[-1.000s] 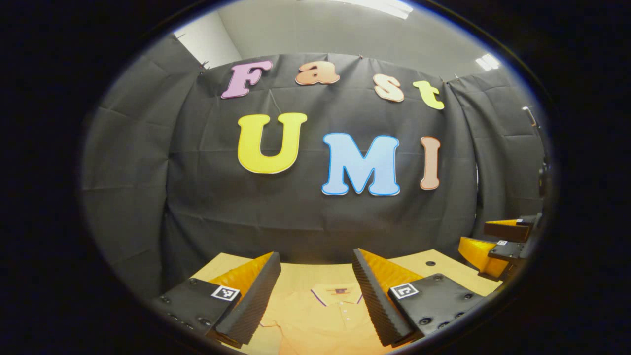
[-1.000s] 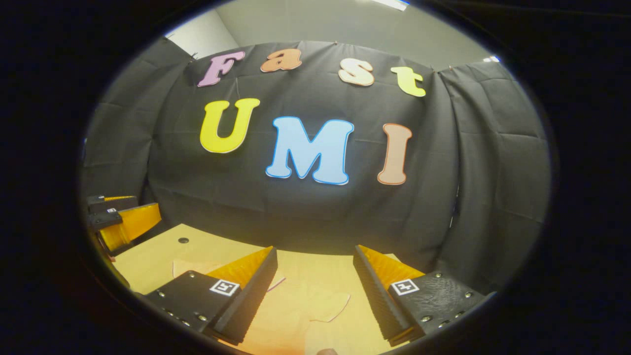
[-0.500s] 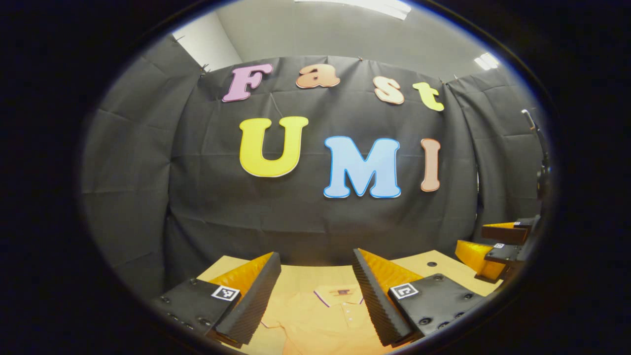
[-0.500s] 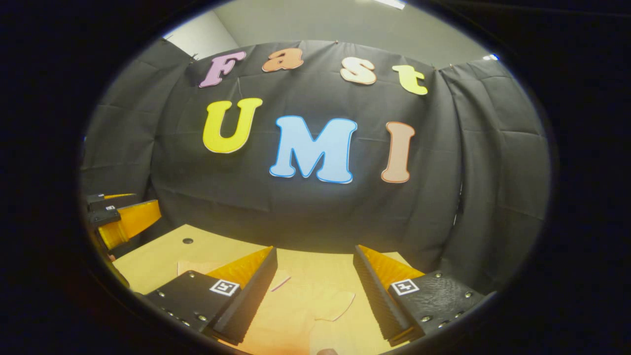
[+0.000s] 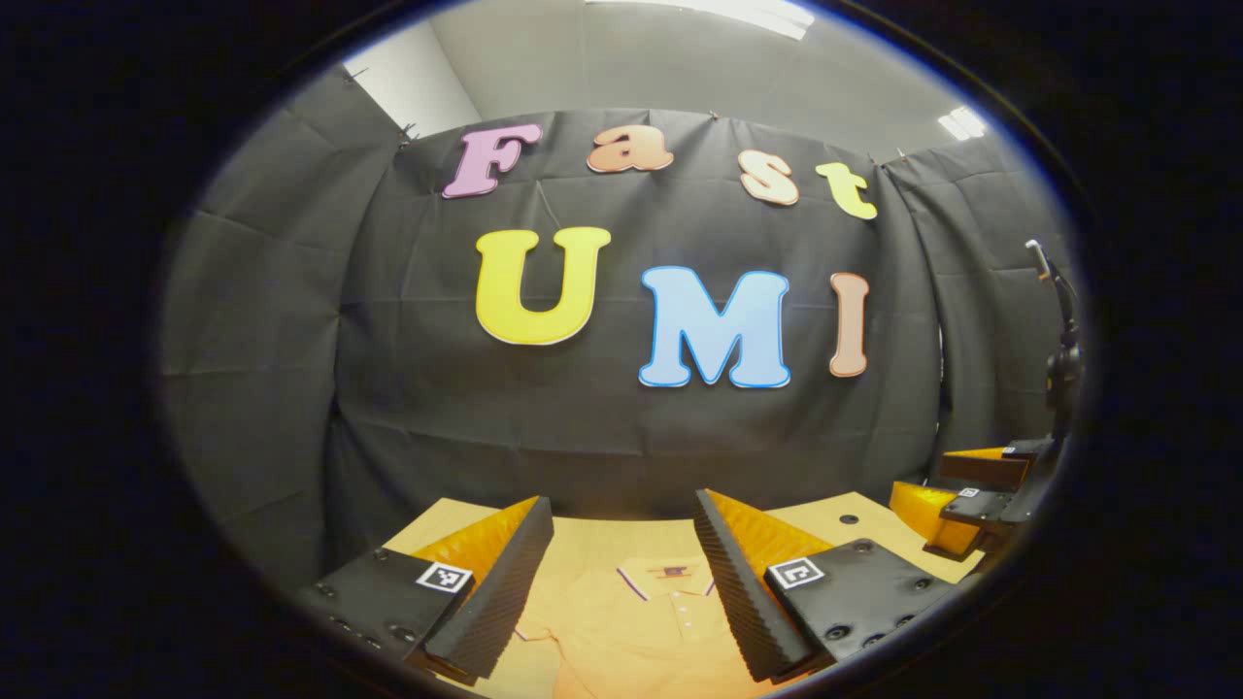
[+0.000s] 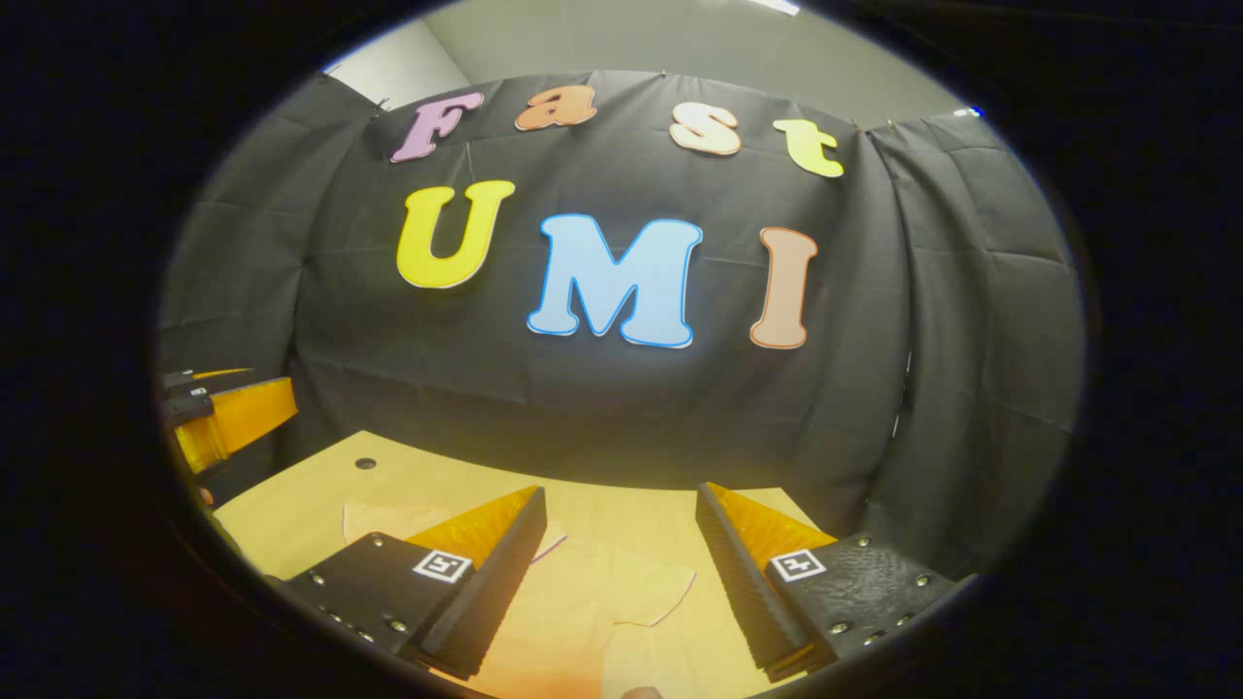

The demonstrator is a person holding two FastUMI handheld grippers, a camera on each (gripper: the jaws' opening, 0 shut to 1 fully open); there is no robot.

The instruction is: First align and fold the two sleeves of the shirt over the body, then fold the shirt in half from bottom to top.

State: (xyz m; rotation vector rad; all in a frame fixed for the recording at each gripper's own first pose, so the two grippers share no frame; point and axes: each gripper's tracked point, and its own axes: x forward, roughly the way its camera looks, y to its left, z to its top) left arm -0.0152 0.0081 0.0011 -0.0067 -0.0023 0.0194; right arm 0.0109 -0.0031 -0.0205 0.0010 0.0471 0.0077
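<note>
Hovering: both tongs hang above the surface, and neither touches the cloth.
Left tongs (image 5: 621, 573): the jaws stand wide apart with nothing between them, raised over the collar end of the shirt.
Right tongs (image 6: 619, 568): the jaws are spread just as wide and hold nothing, raised over one sleeve of the shirt.
Shirt (image 5: 631, 631): an orange polo lies flat on the surface, chest up; in the left gripper view its collar, with a dark-edged trim and a short row of buttons, sits in the gap between the two fingers.
Sleeve (image 6: 653, 590): in the right gripper view a short sleeve lies spread out flat, its cuff edge curving toward the far right and not yet folded over the body.
Collar (image 6: 388, 516): in the right gripper view a pale part that looks like the collar peeks out on the far side of the left-hand finger.
Surface (image 5: 874, 529): a light wooden top, close in colour to the shirt; a small dark hole (image 6: 365, 463) marks its far part.
Other tongs seen from afar: the right tongs appear at the right edge of the left gripper view (image 5: 957, 485); the left tongs appear at the left edge of the right gripper view (image 6: 209, 413).
Wall (image 6: 971, 340): black cloth hangs behind the surface.
</note>
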